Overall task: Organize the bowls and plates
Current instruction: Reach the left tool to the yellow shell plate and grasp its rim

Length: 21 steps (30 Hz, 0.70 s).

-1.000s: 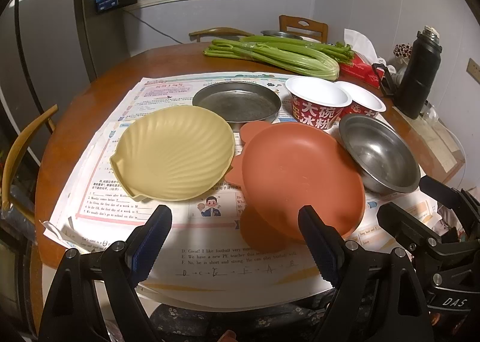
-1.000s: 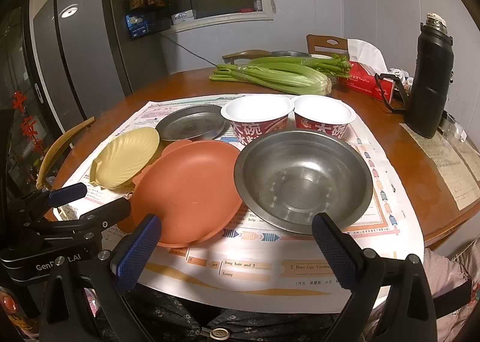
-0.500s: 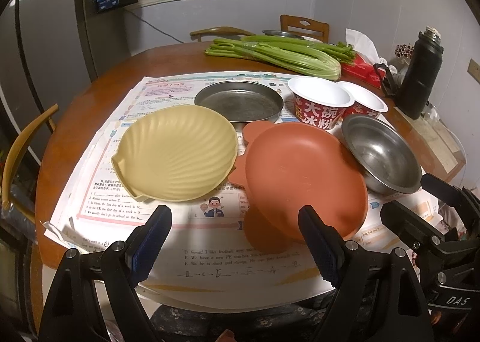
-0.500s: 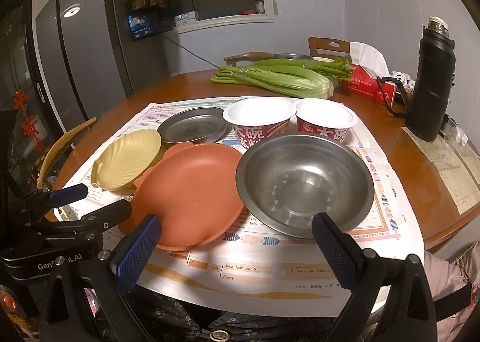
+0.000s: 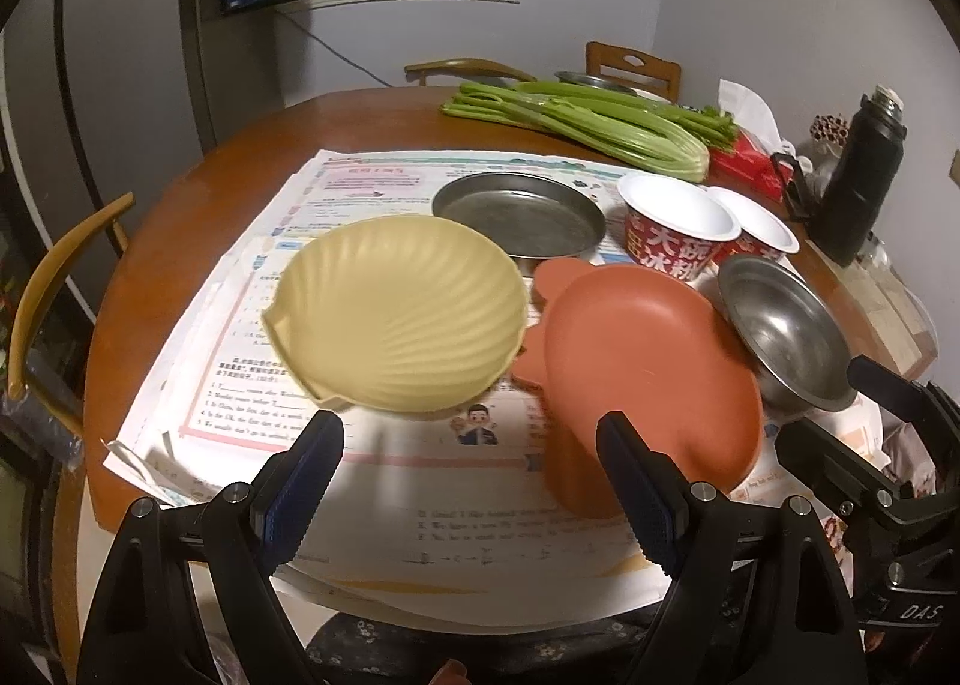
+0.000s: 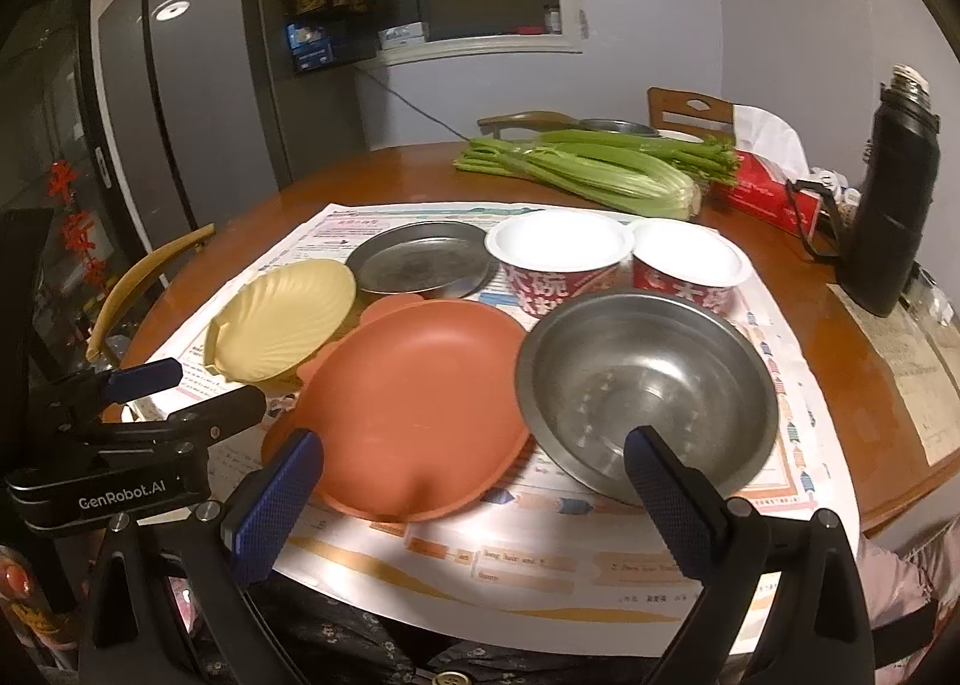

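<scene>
**Both tongs spread, dishes untouched on papered counter**

Left tongs (image 5: 468, 463) spread wide, nothing between the pads, hovering at the near edge just short of the yellow shell plate (image 5: 399, 313). Right tongs (image 6: 474, 487) also spread, empty, in front of the orange plate (image 6: 414, 403) and the steel bowl (image 6: 648, 391).

Near row on the printed paper sheets (image 6: 540, 559): shell plate left, orange plate middle, steel bowl right. Orange plate's right rim meets the steel bowl; touching or overlapping, can't tell for sure. Shell plate just beside the orange plate's left lobes.

Next row back: flat steel plate (image 5: 519, 214) behind the shell plate, then two red paper bowls (image 6: 561, 259) side by side, touching each other, just behind the steel bowl.

Farther: celery bunch (image 6: 600, 172) lying across the round wooden counter (image 6: 390, 175), red tissue box (image 6: 768, 196) beside it, black thermos (image 6: 894, 193) upright at far right. Wooden chairs (image 6: 690, 111) behind, fridge (image 6: 174, 102) at far left
</scene>
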Tool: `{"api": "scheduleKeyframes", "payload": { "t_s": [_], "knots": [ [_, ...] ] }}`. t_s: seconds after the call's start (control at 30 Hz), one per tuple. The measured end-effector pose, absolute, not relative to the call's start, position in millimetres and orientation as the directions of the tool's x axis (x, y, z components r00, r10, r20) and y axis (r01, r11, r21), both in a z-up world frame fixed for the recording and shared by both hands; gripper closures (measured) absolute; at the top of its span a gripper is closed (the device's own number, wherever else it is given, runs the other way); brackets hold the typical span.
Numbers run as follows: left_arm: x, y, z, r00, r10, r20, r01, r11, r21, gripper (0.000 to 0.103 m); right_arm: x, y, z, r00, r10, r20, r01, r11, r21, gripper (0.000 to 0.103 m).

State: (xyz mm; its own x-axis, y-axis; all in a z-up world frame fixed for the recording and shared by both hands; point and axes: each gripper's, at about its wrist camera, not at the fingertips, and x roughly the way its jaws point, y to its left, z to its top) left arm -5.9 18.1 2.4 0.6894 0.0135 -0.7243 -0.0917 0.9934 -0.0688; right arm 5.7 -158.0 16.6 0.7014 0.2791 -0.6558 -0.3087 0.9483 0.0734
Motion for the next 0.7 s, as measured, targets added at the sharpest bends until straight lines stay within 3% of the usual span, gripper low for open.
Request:
{"api": "scheduleKeyframes", "payload": {
  "t_s": [0.7],
  "knots": [
    [-3.1,115.1,-1.4,0.683,0.091,-0.724,-0.307,0.936,-0.172,0.016,41.0,-100.8,32.2,0.652,0.388,-0.651,-0.478,0.877,0.043,0.003]
  ]
}}
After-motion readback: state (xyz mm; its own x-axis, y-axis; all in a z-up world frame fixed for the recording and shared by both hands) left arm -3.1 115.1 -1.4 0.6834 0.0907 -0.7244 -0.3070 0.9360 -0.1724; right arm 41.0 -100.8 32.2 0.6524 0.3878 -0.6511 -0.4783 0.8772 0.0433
